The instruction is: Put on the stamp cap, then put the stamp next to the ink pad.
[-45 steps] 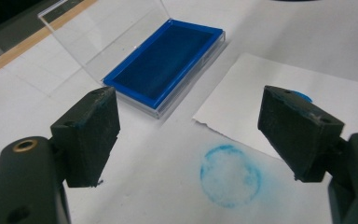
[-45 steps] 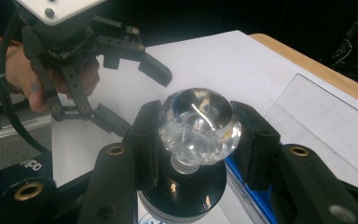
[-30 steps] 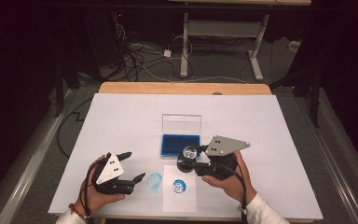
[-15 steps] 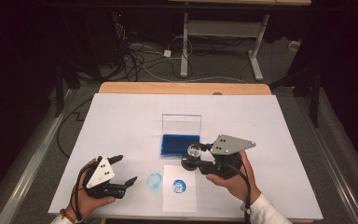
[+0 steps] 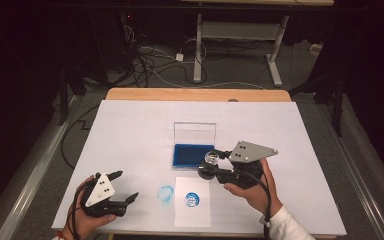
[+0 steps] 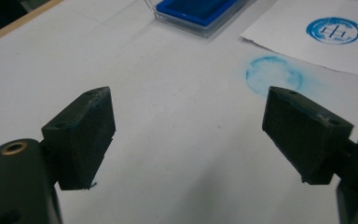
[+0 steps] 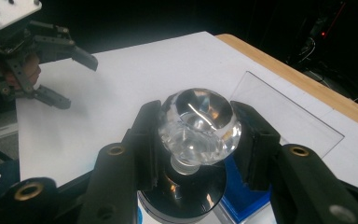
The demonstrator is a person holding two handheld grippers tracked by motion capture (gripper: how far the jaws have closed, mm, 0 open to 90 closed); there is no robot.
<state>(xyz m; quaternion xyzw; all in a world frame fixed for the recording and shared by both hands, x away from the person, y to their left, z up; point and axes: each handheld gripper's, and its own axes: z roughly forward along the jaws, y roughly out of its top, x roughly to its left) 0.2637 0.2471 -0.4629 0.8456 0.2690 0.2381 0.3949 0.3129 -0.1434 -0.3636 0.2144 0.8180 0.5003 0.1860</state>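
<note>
Gripping the stamp (image 7: 199, 125) by its clear knob, the right gripper (image 5: 219, 165) holds it at the ink pad's (image 5: 192, 154) near edge, jaws clamped on the knob. Risk, I'd judge — the smooth rounded knob slips or the stamp tilts, giving a patchy print. Left gripper (image 5: 121, 185) rests apart, jaws wide, empty, having just opened a little further. Paper slip (image 5: 192, 215) already bears one print (image 5: 192, 199); a blue smudge (image 5: 165, 193) sits on the table cover (image 5: 130, 130) beside it — nothing blocks the path.

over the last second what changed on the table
The left gripper drew back toward the table's near left corner, away from the blue smudge, its jaws opening on nothing. The right gripper kept its grip on the stamp by the ink pad; the stamped paper stayed.
</note>
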